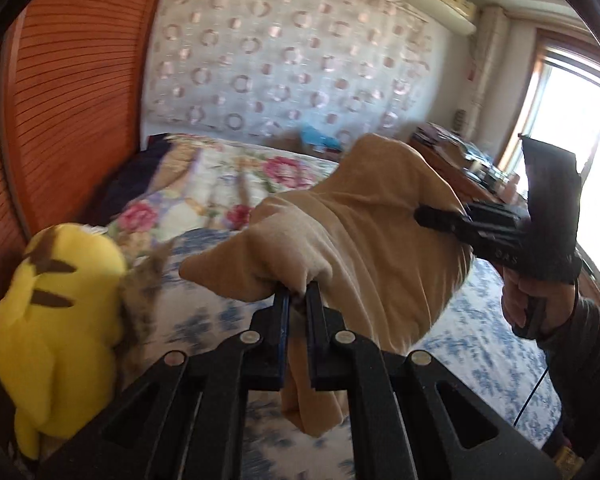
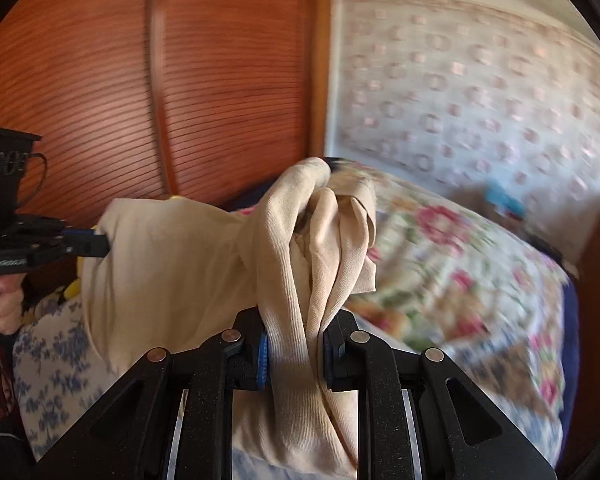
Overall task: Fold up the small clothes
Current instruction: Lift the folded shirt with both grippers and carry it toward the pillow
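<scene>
Both jaws clenched my beige garment (image 1: 360, 236): left gripper (image 1: 298, 294) pinching a soft knit edge at lower centre, right gripper (image 2: 294, 344) gripping a bunched, ribbed fold above the floral bedspread (image 2: 460, 280).

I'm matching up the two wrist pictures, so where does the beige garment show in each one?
Left wrist: beige garment centre, lifted, stretched between both tongs.
Right wrist: beige garment centre-left, bunched in the near tongs.
Shared landmark: the floral quilt behind it.
</scene>
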Demonstrator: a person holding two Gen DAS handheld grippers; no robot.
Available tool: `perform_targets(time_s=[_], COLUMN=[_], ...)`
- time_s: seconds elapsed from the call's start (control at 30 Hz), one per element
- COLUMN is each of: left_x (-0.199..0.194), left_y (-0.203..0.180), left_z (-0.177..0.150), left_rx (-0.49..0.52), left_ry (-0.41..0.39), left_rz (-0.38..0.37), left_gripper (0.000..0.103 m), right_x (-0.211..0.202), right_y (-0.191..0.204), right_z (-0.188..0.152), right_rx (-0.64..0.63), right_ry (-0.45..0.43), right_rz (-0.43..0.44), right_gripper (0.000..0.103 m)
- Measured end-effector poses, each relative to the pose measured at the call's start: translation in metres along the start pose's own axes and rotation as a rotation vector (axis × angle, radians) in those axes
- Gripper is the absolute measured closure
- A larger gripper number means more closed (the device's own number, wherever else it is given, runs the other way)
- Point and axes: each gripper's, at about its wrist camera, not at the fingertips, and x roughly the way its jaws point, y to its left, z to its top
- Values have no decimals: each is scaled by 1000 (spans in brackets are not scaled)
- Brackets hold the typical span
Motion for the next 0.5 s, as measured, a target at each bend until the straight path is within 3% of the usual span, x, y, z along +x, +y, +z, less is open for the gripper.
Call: perform_targets(time_s=[0.1, 0.27, 0.5], left_x=[0, 3, 8], left_y=[36, 82, 104], left_z=[-16, -39, -55], left_rx=[-46, -134, -163], left_ry=[9, 26, 47], left_rz=[69, 118, 149], left_gripper=[98, 98, 98], right_x=[53, 133, 204], right_y=[27, 78, 115], right_z=[30, 65, 84], right_rx=[-59, -186, -285], right_ry=[21, 70, 138], right_rz=[53, 104, 154], right_gripper=[86, 86, 86])
